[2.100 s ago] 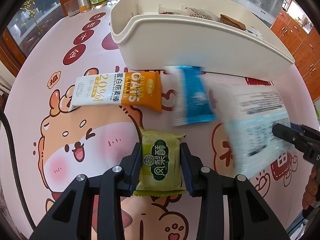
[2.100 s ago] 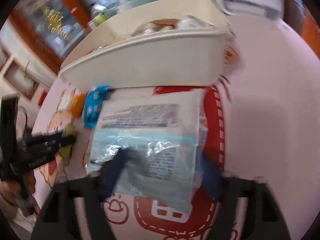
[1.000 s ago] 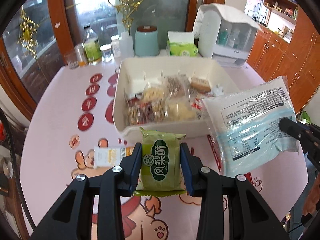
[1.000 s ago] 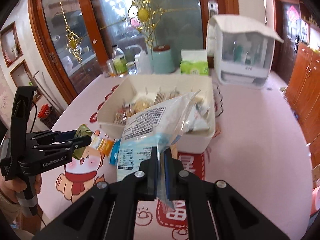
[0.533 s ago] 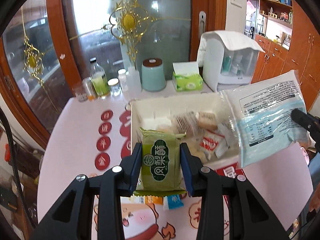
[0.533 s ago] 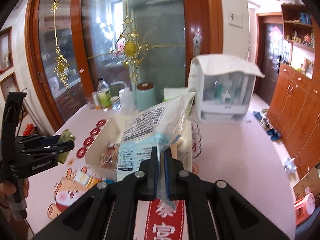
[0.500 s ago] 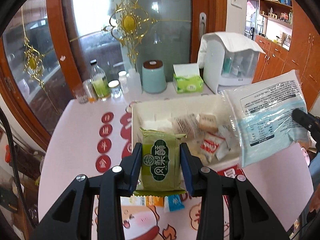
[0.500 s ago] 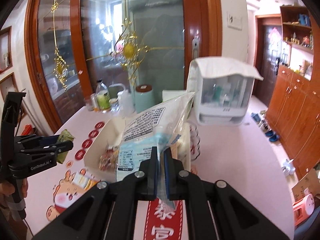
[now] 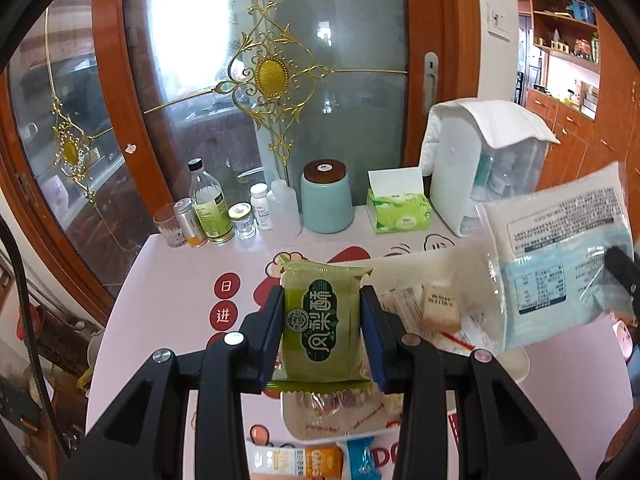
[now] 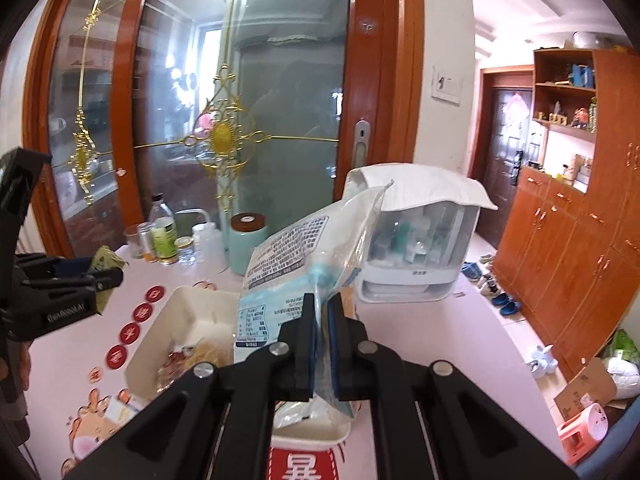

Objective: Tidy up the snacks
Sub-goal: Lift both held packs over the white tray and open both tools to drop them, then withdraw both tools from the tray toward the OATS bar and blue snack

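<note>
**Helper:** Looking at your left gripper (image 9: 323, 334), you have it squeezed shut on the small green snack packet with white letters (image 9: 323, 326). The blue pads press both long sides, so the packet stands up straight and cannot slip. It sits in the lower middle of the left wrist picture.

**Operator:** And my other one?

**Helper:** Your right gripper (image 10: 319, 346) is pinched tight on the big see-through plastic bag with a white label and pale blue stuff inside (image 10: 304, 256). You hold it by its bottom edge, so the bag sticks up in the middle of the right wrist picture and flops a little.

**Operator:** Where is the box?

**Helper:** The cream plastic bin (image 10: 188, 308) sits on the pink cartoon tablecloth (image 9: 180, 280), low in both pictures. Other snacks already lie inside it. I think you hold both things up high so they can go over the bin wall and drop in.

**Operator:** Anything left on the table?

**Helper:** Yes. An orange and white bar wrapper (image 9: 296, 460) and a small blue packet (image 9: 362, 458) lie at the very bottom of the left wrist picture, just in front of the bin. I think those go in later.

**Operator:** Anything to watch?

**Helper:** The big bag is floppy. It may catch on the bin edge, so lower it slowly.
</note>
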`<state>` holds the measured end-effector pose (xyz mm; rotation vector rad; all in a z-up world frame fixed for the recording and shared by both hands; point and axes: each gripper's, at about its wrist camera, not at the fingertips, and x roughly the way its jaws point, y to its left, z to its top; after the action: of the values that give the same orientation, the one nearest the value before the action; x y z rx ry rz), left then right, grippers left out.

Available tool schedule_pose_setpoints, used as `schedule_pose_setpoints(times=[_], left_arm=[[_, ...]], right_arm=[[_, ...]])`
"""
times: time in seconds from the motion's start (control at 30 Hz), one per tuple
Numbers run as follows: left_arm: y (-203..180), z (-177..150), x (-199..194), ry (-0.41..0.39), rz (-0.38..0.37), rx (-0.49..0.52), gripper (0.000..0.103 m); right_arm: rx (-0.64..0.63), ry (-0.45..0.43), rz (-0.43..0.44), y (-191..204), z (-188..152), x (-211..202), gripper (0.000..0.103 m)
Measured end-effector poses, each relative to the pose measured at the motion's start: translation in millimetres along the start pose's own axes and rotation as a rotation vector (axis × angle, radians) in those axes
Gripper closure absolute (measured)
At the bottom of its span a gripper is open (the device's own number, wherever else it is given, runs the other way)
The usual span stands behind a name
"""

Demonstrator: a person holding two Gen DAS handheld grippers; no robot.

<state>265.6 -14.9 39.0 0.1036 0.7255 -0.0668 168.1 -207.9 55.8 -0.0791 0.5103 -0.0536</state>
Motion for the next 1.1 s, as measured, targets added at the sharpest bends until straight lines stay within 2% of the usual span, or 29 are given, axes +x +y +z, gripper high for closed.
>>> schedule_pose_setpoints(times=[0.27,0.3,0.33,0.4,0.43,0.47,0.57,0.6,1.1], left_arm=[[-7,0,29,0.040,-0.003,0.013,0.067],[-8,0,33,0.047,-0.007,0.011,0.060],[-8,0,35,0.058,-0.009,0.011,0.035],[-9,-3,40,0.085,-0.001,0.015,0.006],[-10,-6,41,0.080,0.003,0.024,0.006],[-11,-7,40,0.078,0.004,0.033,0.006],[-12,-15,43,0.089,0.018,0.068,0.006],[-12,-17,43,0.091,0.020,0.070,0.006],[-10,-32,9,0.079,0.022,0.065,0.006]], right_arm=[[0.019,0.041,-0.013,10,-3,29,0.097],[0.017,0.054,-0.006,11,-3,33,0.094],[0.003,0.095,0.015,15,-4,42,0.091],[-0.010,0.144,0.040,20,-8,53,0.090],[-0.013,0.156,0.041,22,-9,55,0.089],[-0.020,0.166,0.037,24,-11,57,0.083],[-0.026,0.158,0.022,27,-14,53,0.054],[-0.026,0.151,0.020,28,-15,50,0.049],[-0.032,0.184,0.037,30,-21,30,0.048]])
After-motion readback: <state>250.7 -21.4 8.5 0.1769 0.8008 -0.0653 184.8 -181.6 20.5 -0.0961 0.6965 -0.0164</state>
